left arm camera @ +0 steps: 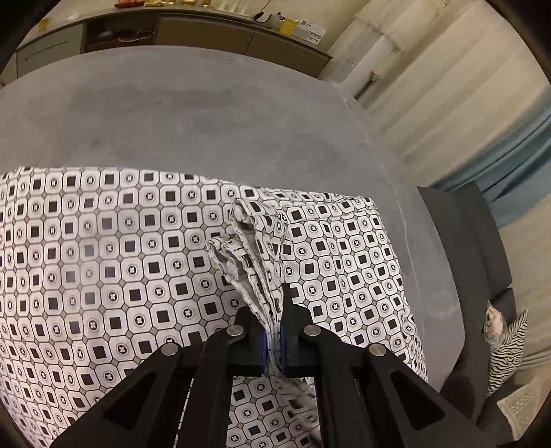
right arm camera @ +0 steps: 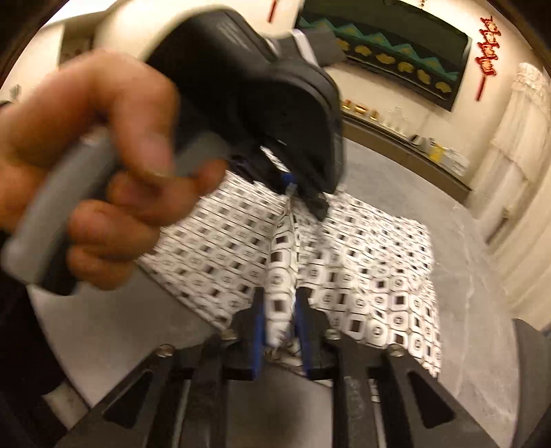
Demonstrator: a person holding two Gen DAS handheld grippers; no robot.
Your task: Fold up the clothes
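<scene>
Black linkage bars fill the bottom of the left wrist view, leading up to the left tool [left arm camera: 272,331], whose blue-padded fingers [left arm camera: 263,351] are pressed nearly together on a bunched fold of the patterned cloth [left arm camera: 113,262]. The pinched fold stands up from between the pads in several rumpled layers. All around it the cloth, white with black squares and small ringed dots, lies spread flat over the grey worktop [left arm camera: 206,113], reaching from the left edge of the view almost to the worktop's right edge. Beyond the worktop runs a long low cabinet [left arm camera: 206,31] along the far wall, with pale curtains [left arm camera: 430,86] to the right. A dark sofa [left arm camera: 471,241] with a zebra-striped cushion [left arm camera: 509,351] sits just past the worktop's right edge.

From the right wrist view, the right tool [right arm camera: 280,320] is nearest, its blue pads closed on a narrow raised ridge of the same cloth. That ridge runs away from the camera to the left tool [right arm camera: 303,193], which grips its far end. A bare hand [right arm camera: 103,179] wraps the left tool's grey handle, large and blurred at the upper left. The cloth spreads over the worktop [right arm camera: 465,310] to either side of the ridge. A dark framed picture [right arm camera: 396,55] hangs on the far wall.
</scene>
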